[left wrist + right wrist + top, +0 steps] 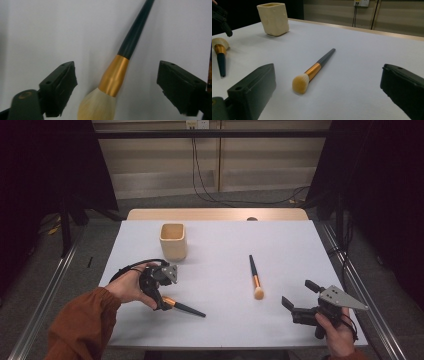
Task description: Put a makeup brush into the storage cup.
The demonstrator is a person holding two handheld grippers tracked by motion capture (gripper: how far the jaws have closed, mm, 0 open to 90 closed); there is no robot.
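While my left gripper (161, 296) stands spread over the near brush (117, 73), pads on either side without touching, nothing is lifted yet. My right gripper (300, 296) waits released near the front right edge of the surface (300, 245). Farther out the second brush (255, 277) lies flat mid-surface. Farthest, the cream cup (173, 241) stands empty, with open room all around it.

Left gripper view: brush (113, 75) slightly blurred — bristle head cut off at 6 o'clock, handle tip at 12. High view: bristles hidden under left gripper (161, 292).
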